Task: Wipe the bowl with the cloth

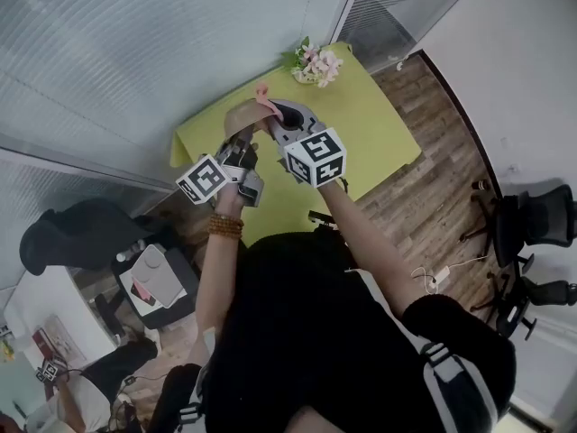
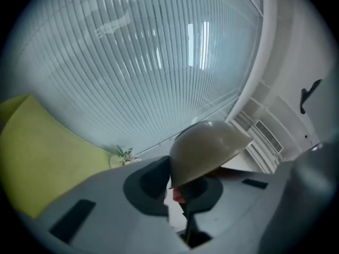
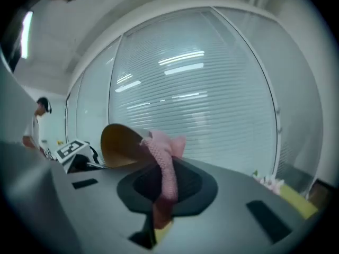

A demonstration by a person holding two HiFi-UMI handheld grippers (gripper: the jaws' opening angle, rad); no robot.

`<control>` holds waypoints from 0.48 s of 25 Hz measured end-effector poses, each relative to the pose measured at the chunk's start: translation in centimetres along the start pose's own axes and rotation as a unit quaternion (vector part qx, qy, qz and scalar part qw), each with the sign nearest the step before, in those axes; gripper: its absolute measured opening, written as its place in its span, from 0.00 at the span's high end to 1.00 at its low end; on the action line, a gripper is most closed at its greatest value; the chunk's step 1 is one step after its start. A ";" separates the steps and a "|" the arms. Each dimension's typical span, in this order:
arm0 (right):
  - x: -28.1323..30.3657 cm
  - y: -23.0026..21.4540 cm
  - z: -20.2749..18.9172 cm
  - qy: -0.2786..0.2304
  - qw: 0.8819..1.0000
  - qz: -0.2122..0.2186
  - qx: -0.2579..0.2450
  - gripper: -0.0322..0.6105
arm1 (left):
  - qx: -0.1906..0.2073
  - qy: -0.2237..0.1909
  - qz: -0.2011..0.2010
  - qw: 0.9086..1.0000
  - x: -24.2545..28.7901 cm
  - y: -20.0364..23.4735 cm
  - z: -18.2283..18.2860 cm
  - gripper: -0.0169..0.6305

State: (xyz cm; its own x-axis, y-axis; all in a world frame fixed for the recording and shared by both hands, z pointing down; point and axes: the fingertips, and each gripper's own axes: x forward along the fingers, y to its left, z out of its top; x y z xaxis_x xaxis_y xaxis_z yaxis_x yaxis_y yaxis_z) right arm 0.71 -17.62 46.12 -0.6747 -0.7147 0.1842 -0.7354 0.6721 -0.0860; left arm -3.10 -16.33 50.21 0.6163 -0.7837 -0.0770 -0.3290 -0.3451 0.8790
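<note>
Tan bowl, head view: it is lifted clear of the yellow-green table and tipped on its side between my two claws. My left claw reaches it from the near side and my right claw from the right. The left marker cube and right marker cube sit close together. The pink cloth pokes out at the bowl's far rim. Flowers stand at the table's far corner. Wooden floor lies to the right, with a black office chair at its edge.

Left gripper view: my left claw is closed on the rim of the bowl. The bowl's pale outer dome faces this camera, tilted. A small red-pink patch shows just under the rim at the jaws; I cannot tell what it is. Window blinds fill the background. The table is low left, with the flowers past it.

Right gripper view: my right claw is clamped on the cloth. The cloth runs up from the jaws as a knitted pink strip and bunches at the top. That bunch sits at the right edge of the bowl; whether it is inside the rim or only against it, I cannot tell. The bowl's brown inside faces this camera. The left marker cube shows beyond the bowl. A person stands at far left. The flowers and a strip of table are low right.
</note>
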 end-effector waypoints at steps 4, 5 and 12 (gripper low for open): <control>-0.7 -1.6 -1.0 0.021 0.999 -0.023 -0.019 0.92 | 0.094 0.037 0.016 0.995 0.8 0.1 -1.3 0.90; -1.0 -1.9 -1.1 0.027 0.997 -0.044 -0.062 0.92 | 0.126 0.043 0.024 0.991 0.7 0.2 -1.2 0.77; -1.6 -0.2 -0.1 0.050 0.930 -0.096 -0.351 0.91 | 0.294 0.063 0.117 0.947 -0.1 1.6 -0.8 0.91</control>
State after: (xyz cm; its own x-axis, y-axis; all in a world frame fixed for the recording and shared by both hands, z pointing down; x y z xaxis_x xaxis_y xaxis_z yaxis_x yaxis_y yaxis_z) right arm 1.90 -16.58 45.92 -0.5010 -0.8363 0.2227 -0.5959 0.5199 0.6121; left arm -3.16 -16.44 52.02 0.5450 -0.8196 0.1769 -0.7859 -0.4258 0.4483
